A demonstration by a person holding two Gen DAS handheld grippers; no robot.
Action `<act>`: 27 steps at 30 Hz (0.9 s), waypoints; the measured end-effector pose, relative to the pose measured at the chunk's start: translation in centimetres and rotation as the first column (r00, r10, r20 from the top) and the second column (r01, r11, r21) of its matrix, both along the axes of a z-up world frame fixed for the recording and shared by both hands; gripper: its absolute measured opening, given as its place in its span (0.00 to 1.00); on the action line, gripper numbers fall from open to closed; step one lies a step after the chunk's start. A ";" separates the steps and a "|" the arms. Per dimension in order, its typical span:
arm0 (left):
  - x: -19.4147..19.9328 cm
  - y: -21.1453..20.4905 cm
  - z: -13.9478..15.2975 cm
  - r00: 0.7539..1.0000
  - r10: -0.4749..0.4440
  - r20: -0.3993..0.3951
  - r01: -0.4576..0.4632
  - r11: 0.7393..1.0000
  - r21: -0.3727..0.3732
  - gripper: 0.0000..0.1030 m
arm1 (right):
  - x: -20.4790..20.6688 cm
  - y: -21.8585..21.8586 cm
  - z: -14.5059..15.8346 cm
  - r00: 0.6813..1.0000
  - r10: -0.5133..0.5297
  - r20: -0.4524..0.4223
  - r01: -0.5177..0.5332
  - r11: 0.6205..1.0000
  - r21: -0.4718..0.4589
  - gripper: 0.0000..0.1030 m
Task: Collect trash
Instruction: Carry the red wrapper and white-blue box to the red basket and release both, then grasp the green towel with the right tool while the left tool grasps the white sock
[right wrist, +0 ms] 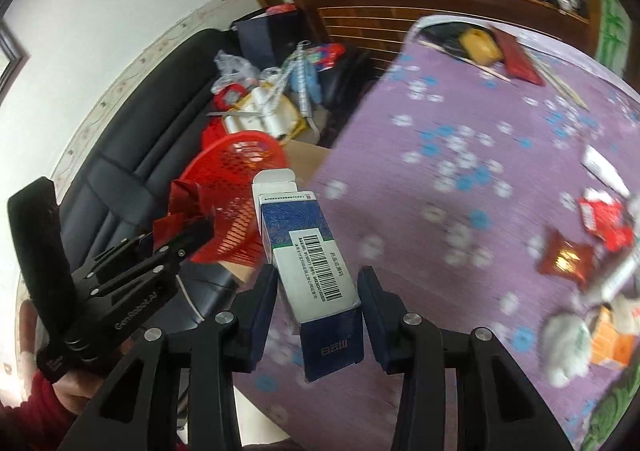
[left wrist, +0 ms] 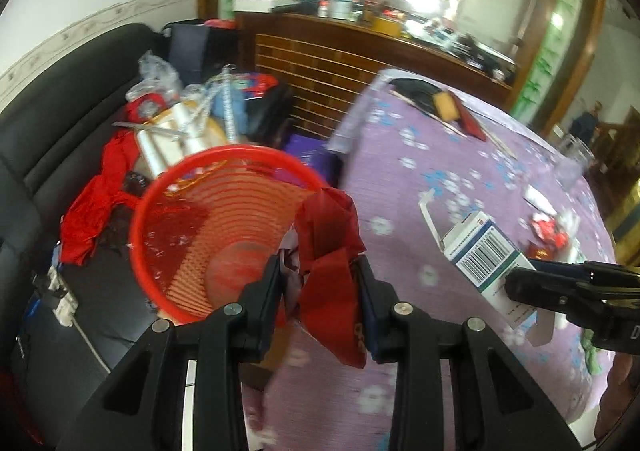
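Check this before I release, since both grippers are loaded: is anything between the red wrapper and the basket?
Nothing visible. The left gripper holds the red wrapper beside the red basket rim; the basket's mouth looks open. The box sits in the right gripper, off to the side.

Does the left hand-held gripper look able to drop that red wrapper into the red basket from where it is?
Probably yes. The left hand-held gripper grips the red wrapper right beside the red basket, whose open mouth faces it. Nothing sits between them; the right hand-held gripper with its box is off to the side.
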State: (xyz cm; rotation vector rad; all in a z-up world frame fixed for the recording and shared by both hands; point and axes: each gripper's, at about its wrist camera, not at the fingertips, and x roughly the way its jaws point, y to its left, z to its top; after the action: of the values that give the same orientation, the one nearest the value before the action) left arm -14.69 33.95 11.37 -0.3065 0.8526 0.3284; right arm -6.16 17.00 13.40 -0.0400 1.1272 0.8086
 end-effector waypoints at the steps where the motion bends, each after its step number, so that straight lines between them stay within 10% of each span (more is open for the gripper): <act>1: -0.2 0.9 0.0 1.000 0.009 -0.003 -0.009 1.000 0.000 0.33 | -0.1 1.2 0.1 1.000 0.013 -0.006 -0.013 1.000 0.006 0.44; 11: -0.1 6.8 -0.5 0.998 0.055 -0.025 -0.055 0.998 0.020 0.34 | 1.2 10.9 -0.7 0.998 0.039 -0.046 -0.038 0.999 0.014 0.45; 15: 0.4 8.5 -0.7 0.996 0.080 -0.030 -0.080 0.997 0.013 0.53 | 2.5 13.4 -1.6 0.998 0.012 -0.054 -0.012 1.000 0.002 0.50; 19: -0.3 9.2 -0.5 0.995 0.097 0.002 -0.097 0.995 -0.014 0.62 | 2.9 12.5 -1.3 0.998 -0.025 -0.052 0.026 0.999 0.021 0.67; 27: 0.3 4.7 0.3 0.998 -0.035 0.043 0.037 0.999 -0.032 0.63 | 1.0 5.3 -0.3 0.994 -0.111 -0.001 0.111 0.994 0.001 0.67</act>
State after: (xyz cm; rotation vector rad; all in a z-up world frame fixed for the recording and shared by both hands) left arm -14.36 38.66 11.67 -0.3268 0.8214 0.2737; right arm -5.14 22.31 13.09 0.0243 1.1202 0.7104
